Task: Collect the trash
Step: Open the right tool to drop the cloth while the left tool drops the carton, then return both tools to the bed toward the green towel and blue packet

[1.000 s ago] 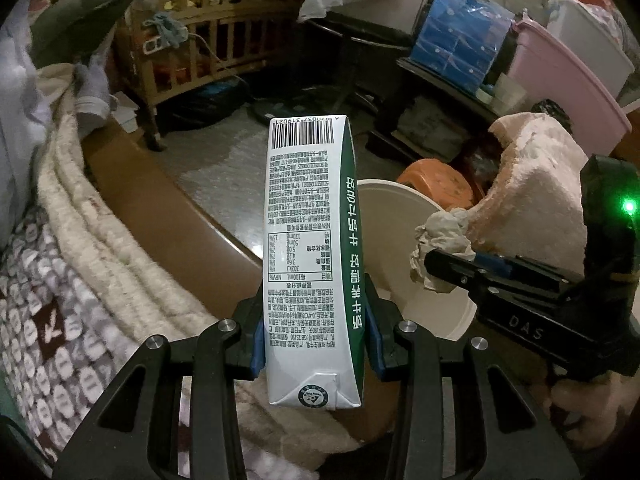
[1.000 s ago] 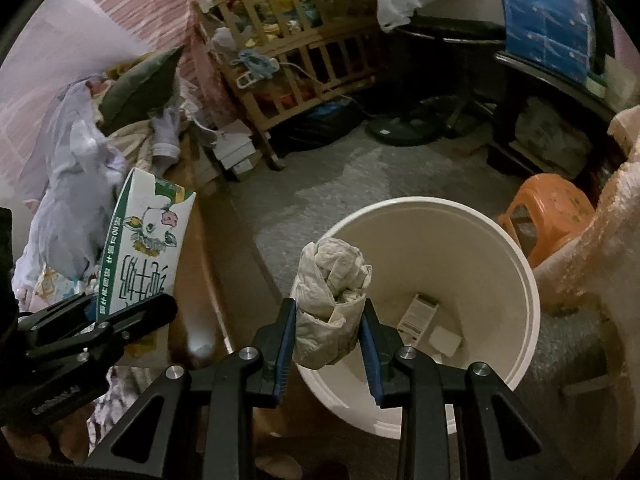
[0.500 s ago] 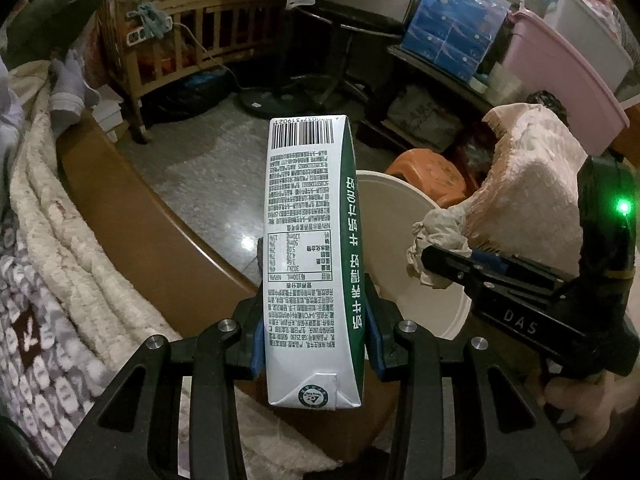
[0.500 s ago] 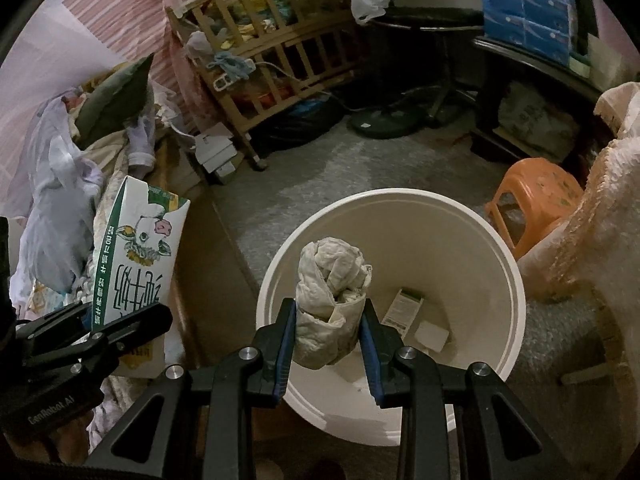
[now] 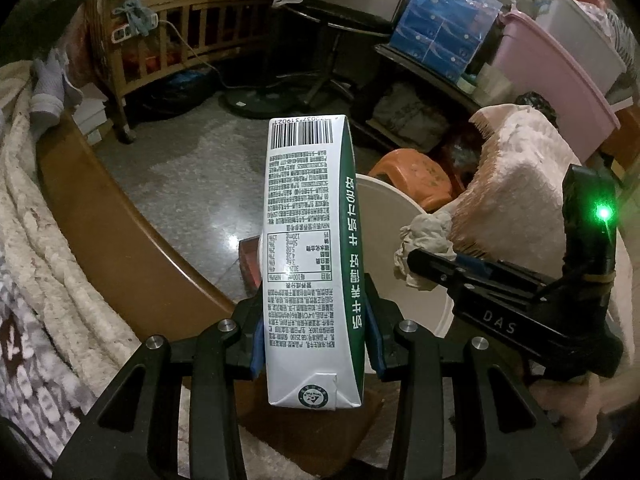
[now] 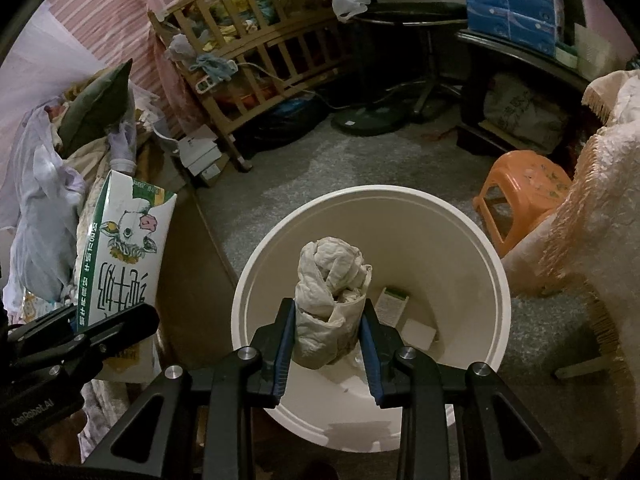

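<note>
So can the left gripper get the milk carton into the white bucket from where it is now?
Probably yes. The left gripper, shut on the milk carton, sits beside the white bucket. The right gripper, holding crumpled paper over the opening, may crowd it.

- Right claw (image 6: 327, 346) clamps a crumpled tissue wad (image 6: 330, 298) above the white bucket (image 6: 472, 240).
- Left claw (image 6: 80, 332) grips the milk carton (image 6: 124, 252), off left.
- Small boxes (image 6: 394, 300) lie inside.

Tissue wad (image 6: 330, 276) hangs over bucket (image 6: 486, 248), carton (image 6: 120, 252) to its left, stool (image 6: 520, 188) behind-right w/ crib (image 6: 256, 44) at back.
</note>
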Demonstrator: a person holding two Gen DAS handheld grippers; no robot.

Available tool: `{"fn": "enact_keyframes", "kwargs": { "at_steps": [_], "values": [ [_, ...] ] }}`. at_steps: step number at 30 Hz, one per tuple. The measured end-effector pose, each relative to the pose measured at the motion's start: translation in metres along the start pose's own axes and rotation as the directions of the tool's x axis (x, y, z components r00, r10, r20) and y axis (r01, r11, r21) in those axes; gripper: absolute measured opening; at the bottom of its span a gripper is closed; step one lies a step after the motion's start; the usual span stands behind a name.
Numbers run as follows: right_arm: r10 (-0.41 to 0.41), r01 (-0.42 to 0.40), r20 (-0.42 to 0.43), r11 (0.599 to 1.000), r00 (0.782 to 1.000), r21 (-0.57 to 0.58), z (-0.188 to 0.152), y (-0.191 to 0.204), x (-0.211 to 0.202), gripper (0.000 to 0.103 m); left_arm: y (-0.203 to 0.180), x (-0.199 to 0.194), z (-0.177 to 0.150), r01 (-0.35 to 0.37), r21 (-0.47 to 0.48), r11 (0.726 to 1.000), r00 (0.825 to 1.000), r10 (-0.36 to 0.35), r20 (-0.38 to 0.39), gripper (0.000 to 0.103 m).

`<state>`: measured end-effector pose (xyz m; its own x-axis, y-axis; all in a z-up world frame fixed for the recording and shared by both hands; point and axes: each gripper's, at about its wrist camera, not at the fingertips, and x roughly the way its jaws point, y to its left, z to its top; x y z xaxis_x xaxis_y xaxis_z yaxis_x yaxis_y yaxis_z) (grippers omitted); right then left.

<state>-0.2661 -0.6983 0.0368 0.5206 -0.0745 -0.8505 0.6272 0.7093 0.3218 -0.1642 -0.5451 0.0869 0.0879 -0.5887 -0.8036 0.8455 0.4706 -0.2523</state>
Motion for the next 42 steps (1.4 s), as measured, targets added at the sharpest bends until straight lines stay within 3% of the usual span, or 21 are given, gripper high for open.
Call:
{"fn": "enact_keyframes", "kwargs": {
  "at_steps": [3,6,7,8,17,21,25,31,42],
  "values": [
    [-0.016,0.016,0.003,1.0,1.0,0.004,0.001,-0.001,0.001,0.03,0.002,0.0,0.0,0.021,-0.022,1.0,1.0,-0.021,0.002,0.038],
    [-0.035,0.035,0.013,0.999,0.999,-0.004,0.002,0.0,0.001,0.053,0.003,-0.001,-0.001,0.021,-0.024,0.999,1.0,-0.021,0.005,0.047],
    [-0.037,0.037,0.016,0.999,0.999,-0.003,0.001,0.0,0.0,0.061,0.004,-0.002,-0.001,0.024,-0.029,0.999,1.0,-0.023,0.011,0.057],
    [-0.034,0.034,0.019,0.999,0.999,0.002,0.001,0.0,-0.001,0.063,0.004,-0.003,-0.001,0.027,-0.033,0.999,1.0,-0.027,0.016,0.059],
    [-0.026,0.026,0.006,1.0,1.0,0.009,-0.002,0.007,-0.003,0.064,0.025,-0.027,-0.009,-0.003,-0.089,0.996,0.999,0.007,0.049,0.061],
    [-0.008,0.008,0.003,1.0,1.0,-0.013,-0.005,0.02,-0.005,0.064,0.04,-0.048,-0.02,-0.078,-0.109,0.991,0.993,0.087,0.079,0.061],
    [0.015,-0.015,-0.001,0.997,1.0,-0.07,-0.006,0.047,-0.006,0.064,0.058,-0.073,-0.036,-0.17,-0.116,0.979,0.977,0.183,0.107,0.061],
    [0.065,-0.063,0.012,0.986,0.998,-0.157,-0.007,0.096,-0.014,0.064,0.103,-0.115,-0.067,-0.292,-0.182,0.939,0.943,0.315,0.113,0.061],
    [0.183,-0.185,-0.036,0.94,0.982,-0.287,-0.026,0.196,-0.01,0.064,0.169,-0.188,-0.122,-0.408,-0.303,0.861,0.882,0.458,0.114,0.061]
  ]
}}
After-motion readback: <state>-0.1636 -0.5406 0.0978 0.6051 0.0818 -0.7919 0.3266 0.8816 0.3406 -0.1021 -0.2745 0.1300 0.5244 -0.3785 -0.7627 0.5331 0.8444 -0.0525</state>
